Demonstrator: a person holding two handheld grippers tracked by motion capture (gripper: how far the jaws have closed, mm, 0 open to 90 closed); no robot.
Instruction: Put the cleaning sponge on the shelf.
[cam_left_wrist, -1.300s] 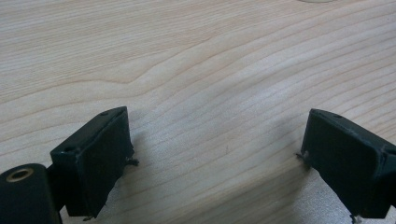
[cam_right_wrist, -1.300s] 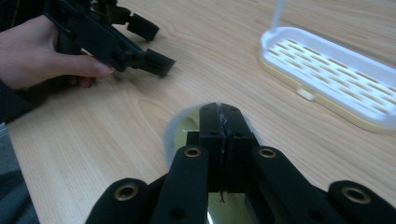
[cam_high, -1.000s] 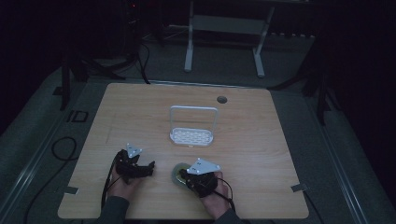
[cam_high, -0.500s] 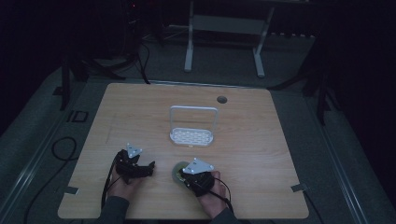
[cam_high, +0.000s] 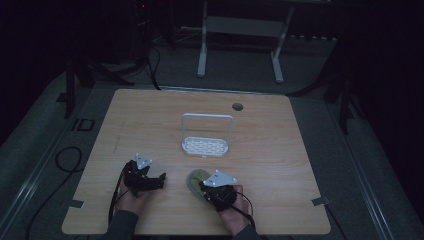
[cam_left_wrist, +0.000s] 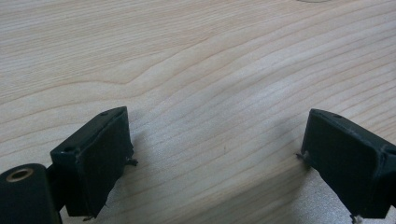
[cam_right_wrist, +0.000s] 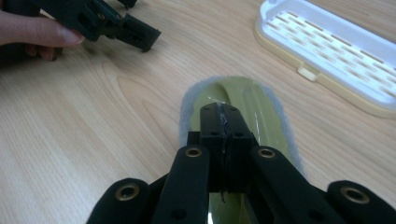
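- We see a pale wood-grain rectangular table under dim light, with a small round dark hole near its far edge.
- Near the table's middle stands a white plastic rack with a slotted base and an upright loop handle; in the right gripper view its slotted white top sits on a cream rim.
- Our left gripper, black with a grey three-cornered plate on top, rests low over the near left part of the table, held by the left hand.
- In the left gripper view its two black jaws stand wide apart with bare wood between them; nothing is held.
- Our right gripper sits just right of the left one, near the table's front edge, held by the right hand.
- In the right gripper view its jaws are pressed together, directly above an olive-green glossy oval piece edged with grey felt. We cannot tell whether they pinch the piece or merely rest closed on it.
- That oval piece lies flat on the wood, near the rack's front and well apart from the left gripper.
- In the high view the same oval peeks out from under the right gripper.
- A fingertip shows on the left gripper's body in the right gripper view.
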